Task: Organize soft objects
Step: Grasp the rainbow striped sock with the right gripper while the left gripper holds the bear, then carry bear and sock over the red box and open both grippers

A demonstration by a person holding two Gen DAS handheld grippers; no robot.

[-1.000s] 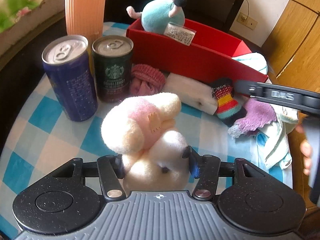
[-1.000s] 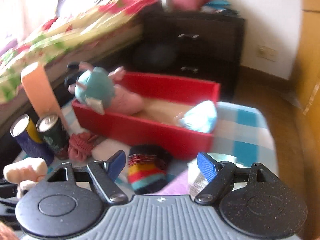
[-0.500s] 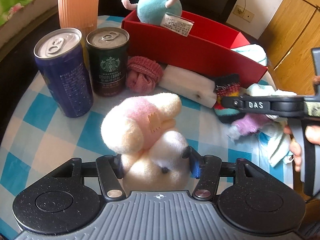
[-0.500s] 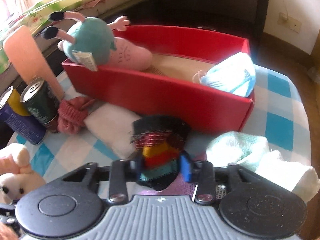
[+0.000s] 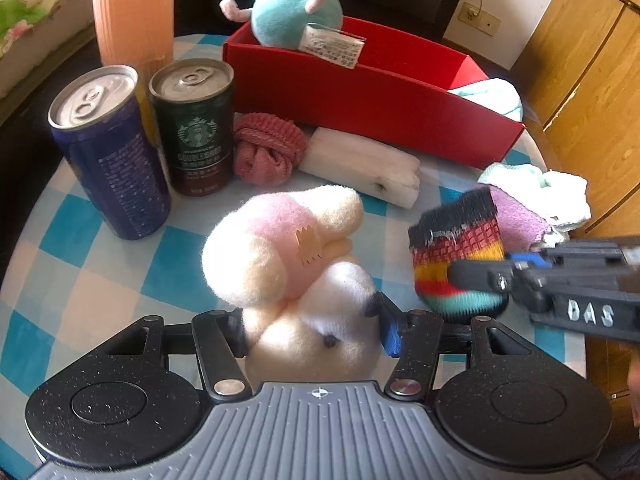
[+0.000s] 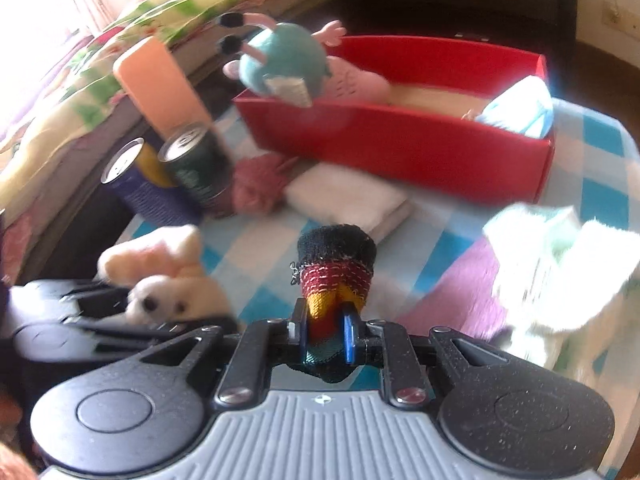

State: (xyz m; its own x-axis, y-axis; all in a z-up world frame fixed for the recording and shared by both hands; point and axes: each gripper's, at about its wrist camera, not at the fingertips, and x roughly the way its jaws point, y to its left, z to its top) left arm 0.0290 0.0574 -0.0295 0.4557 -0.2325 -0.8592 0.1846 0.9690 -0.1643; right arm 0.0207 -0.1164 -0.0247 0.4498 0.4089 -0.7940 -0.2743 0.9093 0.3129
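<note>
My left gripper (image 5: 314, 332) is shut on a cream and pink plush dog (image 5: 288, 248), held over the checked tablecloth (image 5: 100, 280). To its right, my right gripper (image 6: 325, 332) is closing tight on a striped sock (image 6: 336, 276) with a black cuff. Both pads press on its toe end, and the cuff sticks out past the fingers. The left wrist view shows the same sock (image 5: 456, 248) in the right gripper (image 5: 516, 268). A red box (image 5: 360, 96) stands at the back, its front wall (image 6: 400, 144) facing me. In it are a teal plush (image 6: 280, 60) and a pale blue soft item (image 6: 520, 108).
Two drink cans (image 5: 192, 128) and a tall orange ribbed object (image 5: 132, 8) stand at the left. A dark pink sock ball (image 5: 266, 148) and a folded white cloth (image 5: 360, 164) lie before the box. Purple cloth (image 6: 460, 284) and white cloths (image 6: 560, 264) lie at the right.
My right gripper came down over the striped sock, shut on it and now holds it nearer the plush dog. My left gripper still holds the dog in about the same place.
</note>
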